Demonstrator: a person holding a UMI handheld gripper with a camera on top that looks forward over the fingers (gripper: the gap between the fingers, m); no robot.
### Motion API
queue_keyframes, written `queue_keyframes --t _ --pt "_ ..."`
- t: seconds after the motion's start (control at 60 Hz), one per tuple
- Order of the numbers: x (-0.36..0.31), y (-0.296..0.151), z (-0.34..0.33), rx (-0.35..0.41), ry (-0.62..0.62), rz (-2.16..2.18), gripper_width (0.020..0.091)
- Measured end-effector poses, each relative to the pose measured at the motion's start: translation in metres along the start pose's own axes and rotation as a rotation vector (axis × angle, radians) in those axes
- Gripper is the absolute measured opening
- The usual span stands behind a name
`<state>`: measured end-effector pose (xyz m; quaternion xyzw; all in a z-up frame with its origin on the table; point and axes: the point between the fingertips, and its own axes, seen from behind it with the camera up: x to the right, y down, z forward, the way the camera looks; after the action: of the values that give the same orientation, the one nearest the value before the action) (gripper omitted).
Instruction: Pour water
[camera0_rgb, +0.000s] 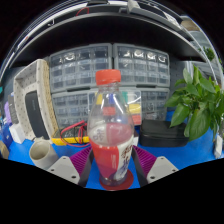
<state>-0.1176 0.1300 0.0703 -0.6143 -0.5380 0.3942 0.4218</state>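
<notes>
Tool (111, 168) closed on upright red-capped bottle (110, 130), pads (80, 157) pressing both sides; blue tabletop (190, 152); plant (198, 100) beyond.

Clear glossy plastic bottle (111, 130) (matt orange cap (108, 76)) on a smooth blue tabletop (185, 155).

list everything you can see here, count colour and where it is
bottle: one, clear plastic with a red cap and red label, standing between the gripper's fingers
cup: one, pale, lying on its side left of the bottle
potted plant: one, green leaves, right of the bottle
drawer cabinets: a row, grey with small drawers, against the back behind the bottle
table: one, blue top, under the bottle
gripper: one, white fingers with magenta pads, one finger at each side of the bottle's base; whether they press on it cannot be told
</notes>
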Motion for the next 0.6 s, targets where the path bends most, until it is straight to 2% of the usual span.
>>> queue_keyframes --t 0.117,0.383,0.483,0.6 --pt "-0.009 0.012 -0.022 -0.006 -0.018 0.028 0.0726" --pt "-0.035 0.044 -0.107 -0.098 0.009 0.022 0.0722" --pt "-0.053 0.035 -0.142 -0.103 0.014 0.025 0.0726" --pt "-0.084 0.005 -0.179 -0.087 -0.003 0.017 0.0725"
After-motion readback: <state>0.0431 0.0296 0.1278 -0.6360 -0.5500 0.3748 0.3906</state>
